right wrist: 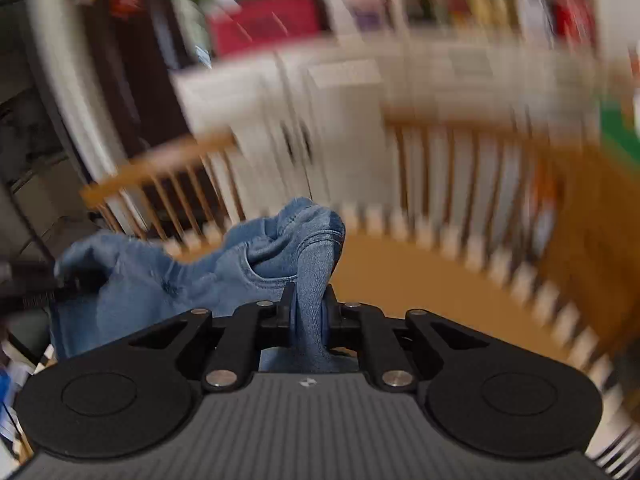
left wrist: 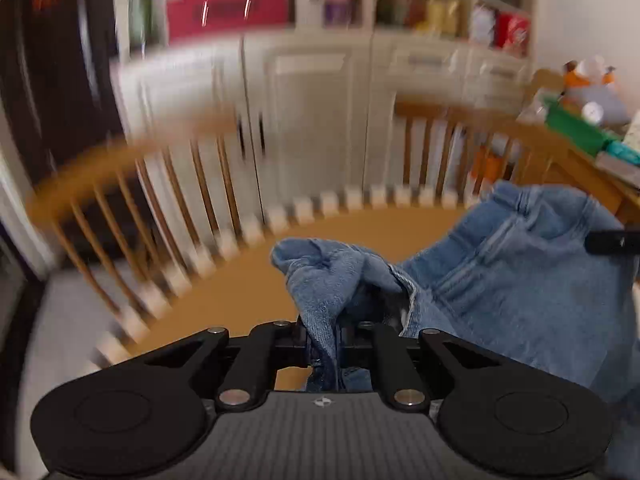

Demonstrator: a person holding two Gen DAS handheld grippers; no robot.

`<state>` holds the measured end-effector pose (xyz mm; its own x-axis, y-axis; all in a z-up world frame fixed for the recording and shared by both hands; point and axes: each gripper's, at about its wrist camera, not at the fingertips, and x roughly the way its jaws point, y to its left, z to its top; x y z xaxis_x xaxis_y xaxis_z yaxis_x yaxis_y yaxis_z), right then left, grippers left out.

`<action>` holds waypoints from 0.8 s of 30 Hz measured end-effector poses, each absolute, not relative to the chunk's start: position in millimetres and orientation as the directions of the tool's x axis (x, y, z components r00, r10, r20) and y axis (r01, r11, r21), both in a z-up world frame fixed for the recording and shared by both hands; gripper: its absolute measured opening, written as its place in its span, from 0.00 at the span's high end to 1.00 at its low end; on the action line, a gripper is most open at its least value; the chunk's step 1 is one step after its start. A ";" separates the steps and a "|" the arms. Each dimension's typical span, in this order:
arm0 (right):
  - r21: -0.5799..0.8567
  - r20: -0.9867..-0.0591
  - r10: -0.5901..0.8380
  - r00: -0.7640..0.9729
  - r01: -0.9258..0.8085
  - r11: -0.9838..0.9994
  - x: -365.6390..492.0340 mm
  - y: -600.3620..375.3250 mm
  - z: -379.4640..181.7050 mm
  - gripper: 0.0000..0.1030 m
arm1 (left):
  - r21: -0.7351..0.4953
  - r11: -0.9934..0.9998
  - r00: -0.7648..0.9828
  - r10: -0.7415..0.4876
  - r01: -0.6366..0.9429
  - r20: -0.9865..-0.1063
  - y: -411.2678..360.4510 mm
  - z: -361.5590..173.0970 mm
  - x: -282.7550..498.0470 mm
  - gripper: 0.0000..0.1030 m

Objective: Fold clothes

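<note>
The faded blue denim garment (left wrist: 520,280) is soft woven cloth, matt, with a fine ribbed weave and stitched seams; a fold of it sits pinched between the jaws of the matt black plastic left gripper (left wrist: 322,332). The matt black plastic right gripper (right wrist: 310,312) nips another fold, its links pinned with small shiny metal rivets and its base finely ridged grey. Beyond both tongs lies a smooth, satin tan wooden table top (left wrist: 248,280), ringed by glossy varnished wooden chair backs (left wrist: 460,148).
</note>
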<state>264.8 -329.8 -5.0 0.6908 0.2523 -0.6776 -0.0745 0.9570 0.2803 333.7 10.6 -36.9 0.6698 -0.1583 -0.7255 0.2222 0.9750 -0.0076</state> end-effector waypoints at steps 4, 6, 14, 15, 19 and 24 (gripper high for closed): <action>0.335 -0.675 0.237 0.699 0.003 0.942 293.0 -327.1 -51.6 0.90 | 0.021 0.977 0.738 -0.145 0.210 -0.660 7.9 -64.8 367.7 0.91; 0.278 -0.623 0.208 0.754 -0.035 0.960 311.5 -319.1 -35.2 0.89 | 0.042 0.969 0.788 -0.172 0.243 -0.591 -2.6 -40.0 400.7 0.91; 0.110 -0.674 -0.091 0.734 0.221 0.969 461.5 -323.1 -81.9 0.45 | 0.343 0.921 0.736 0.101 0.186 -0.670 -42.6 -69.9 575.5 0.46; 0.107 -0.688 -0.084 0.721 0.215 0.971 462.7 -323.9 -89.1 0.60 | 0.378 0.912 0.754 0.133 0.161 -0.643 -39.2 -75.7 574.6 0.50; 0.074 -0.606 -0.078 0.792 0.154 0.985 440.4 -316.0 -88.7 0.52 | 0.315 0.937 0.837 0.049 0.151 -0.545 -19.6 -69.0 531.3 0.51; 0.136 -0.657 0.070 0.750 0.026 0.990 428.4 -279.2 -100.0 0.60 | 0.102 0.950 0.761 -0.171 0.296 -0.626 -23.6 -98.2 492.5 0.60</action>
<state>428.4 -279.2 -100.0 0.7504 0.0699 -0.6573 0.0265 0.9904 0.1356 492.5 -23.6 -98.2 0.7611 -0.1707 -0.6257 0.2965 0.9496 0.1016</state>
